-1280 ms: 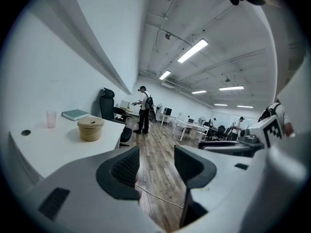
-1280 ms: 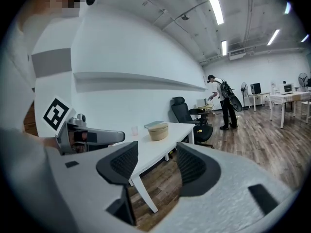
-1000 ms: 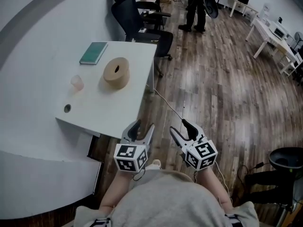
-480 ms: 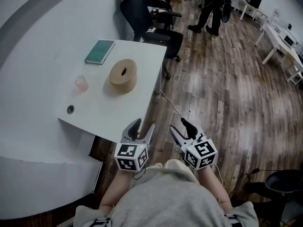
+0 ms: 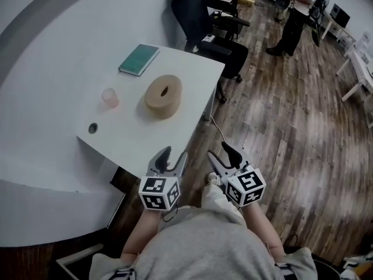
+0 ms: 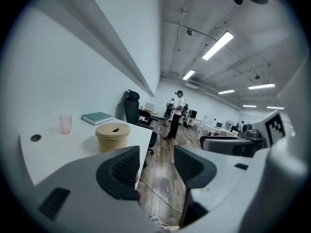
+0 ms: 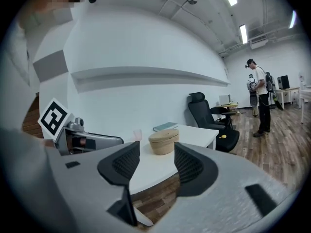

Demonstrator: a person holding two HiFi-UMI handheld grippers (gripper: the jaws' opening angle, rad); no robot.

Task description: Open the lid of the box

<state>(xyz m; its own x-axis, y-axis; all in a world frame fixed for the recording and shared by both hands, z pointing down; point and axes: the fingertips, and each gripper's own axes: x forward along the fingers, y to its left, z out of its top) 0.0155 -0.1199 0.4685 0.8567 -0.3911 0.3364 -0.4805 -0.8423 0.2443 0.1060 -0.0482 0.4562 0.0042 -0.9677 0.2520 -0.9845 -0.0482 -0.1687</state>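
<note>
Smooth white table (image 5: pixel 134 134) with round, ribbed tan box (image 5: pixel 166 109), slotted lid (image 5: pixel 155 91).

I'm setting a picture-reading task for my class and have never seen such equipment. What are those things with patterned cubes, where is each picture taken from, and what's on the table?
No robot here: a person holds tongs in each hand, the left tongs and the right tongs; the patterned cubes are part of them. One picture comes from a camera on the person's head, looking down; the other two come from cameras riding on each pair of tongs, looking along its jaws. On the white table are a round tan box with its lid on, a pink cup and a green book. Both tongs are open and empty, short of the box; the right tongs' jaws have just been closing slightly, nothing between them.
</note>
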